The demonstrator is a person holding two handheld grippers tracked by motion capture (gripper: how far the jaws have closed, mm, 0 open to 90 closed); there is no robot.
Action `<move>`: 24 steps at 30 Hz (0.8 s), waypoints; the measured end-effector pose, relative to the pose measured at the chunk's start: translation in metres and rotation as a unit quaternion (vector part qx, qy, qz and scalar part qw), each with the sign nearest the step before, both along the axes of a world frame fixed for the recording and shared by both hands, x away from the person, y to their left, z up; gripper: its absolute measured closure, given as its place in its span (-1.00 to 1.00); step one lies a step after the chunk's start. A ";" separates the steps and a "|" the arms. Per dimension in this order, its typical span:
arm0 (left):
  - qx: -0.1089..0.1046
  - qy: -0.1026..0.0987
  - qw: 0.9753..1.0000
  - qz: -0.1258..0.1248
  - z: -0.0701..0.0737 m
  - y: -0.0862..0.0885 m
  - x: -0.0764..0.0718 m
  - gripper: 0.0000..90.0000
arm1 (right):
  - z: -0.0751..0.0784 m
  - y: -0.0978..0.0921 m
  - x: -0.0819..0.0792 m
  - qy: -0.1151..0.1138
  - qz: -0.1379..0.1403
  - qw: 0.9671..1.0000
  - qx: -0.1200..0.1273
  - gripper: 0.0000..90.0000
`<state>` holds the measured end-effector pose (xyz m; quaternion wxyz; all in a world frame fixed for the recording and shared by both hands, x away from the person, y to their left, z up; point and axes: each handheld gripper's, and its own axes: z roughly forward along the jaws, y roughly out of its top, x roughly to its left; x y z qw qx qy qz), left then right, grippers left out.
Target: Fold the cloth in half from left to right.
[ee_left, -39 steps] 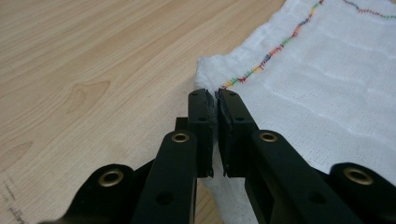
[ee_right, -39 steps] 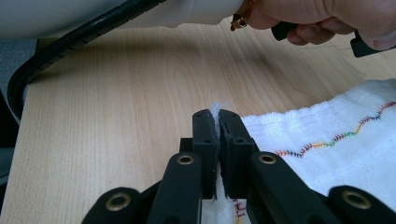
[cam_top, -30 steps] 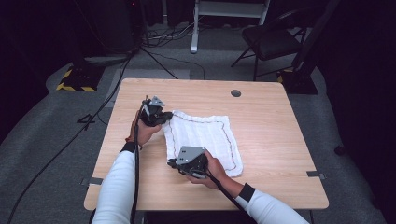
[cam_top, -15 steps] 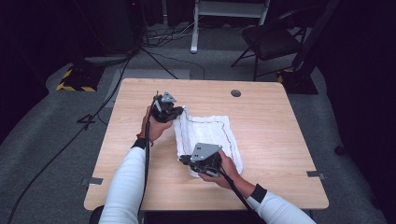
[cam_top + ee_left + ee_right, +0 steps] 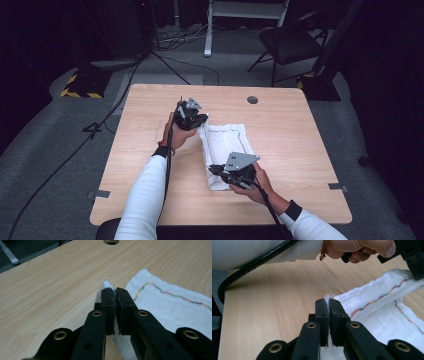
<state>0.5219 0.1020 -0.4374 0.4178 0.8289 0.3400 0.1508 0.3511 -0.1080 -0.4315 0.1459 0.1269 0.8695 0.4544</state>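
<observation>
A white towel [image 5: 225,145] with a coloured stitched line lies on the wooden table [image 5: 150,150], its left side lifted and folded rightward. My left gripper [image 5: 199,120] is shut on the towel's far left corner [image 5: 106,286], held just above the table. At the near left corner [image 5: 329,298] my right gripper [image 5: 216,170] is shut on the cloth too. Between the two grips the lifted edge [image 5: 387,287] runs taut, its rainbow stitching visible.
A round cable hole [image 5: 252,99] sits near the table's far edge. Cables trail from both grippers toward the person. A black chair [image 5: 295,45] and a white stand [image 5: 245,15] are on the floor beyond the table.
Both grippers have moved to the right and slightly away, carrying the towel's left edge over the rest of the cloth. The towel now looks narrower.
</observation>
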 end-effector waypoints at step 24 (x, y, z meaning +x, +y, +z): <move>0.011 0.002 0.999 -0.045 -0.002 -0.070 0.009 0.88 | 0.001 -0.071 -0.003 0.006 -0.056 0.998 0.003 0.92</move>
